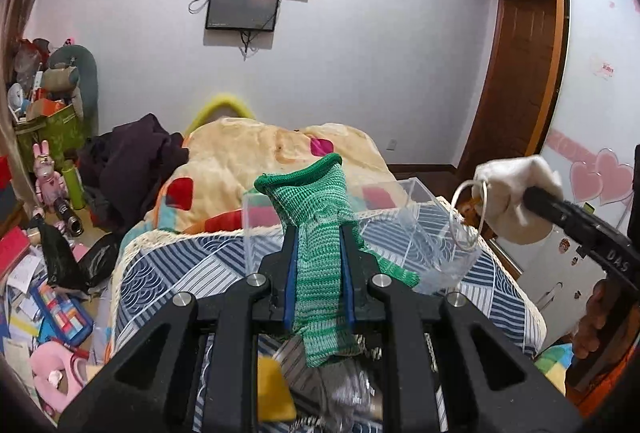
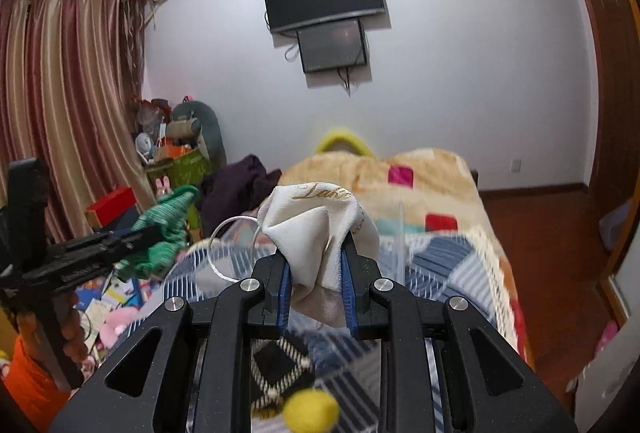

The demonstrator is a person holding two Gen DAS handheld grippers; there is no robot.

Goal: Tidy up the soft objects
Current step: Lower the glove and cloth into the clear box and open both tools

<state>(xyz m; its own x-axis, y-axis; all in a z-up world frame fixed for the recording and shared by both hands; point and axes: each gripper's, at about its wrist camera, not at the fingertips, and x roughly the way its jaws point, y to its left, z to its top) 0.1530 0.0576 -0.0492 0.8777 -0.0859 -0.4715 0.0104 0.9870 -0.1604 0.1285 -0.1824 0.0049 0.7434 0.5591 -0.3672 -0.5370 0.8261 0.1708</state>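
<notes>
My left gripper [image 1: 318,233] is shut on a green knitted sock [image 1: 316,217] and holds it up above the bed; the sock also shows at the left of the right wrist view [image 2: 168,225]. My right gripper [image 2: 316,253] is shut on a white cloth pouch [image 2: 316,229] with gold lettering and a white cord loop; the pouch shows at the right of the left wrist view [image 1: 516,193]. A clear plastic box [image 1: 400,229] stands on the bed just beyond the sock, between the two grippers.
The bed has a blue-and-white patterned cover [image 1: 180,273] and a beige blanket [image 1: 240,149] further back. Dark clothes [image 1: 132,161] lie at its left. The floor at the left [image 1: 40,293] is cluttered with toys and papers. A yellow ball [image 2: 312,409] lies under my right gripper.
</notes>
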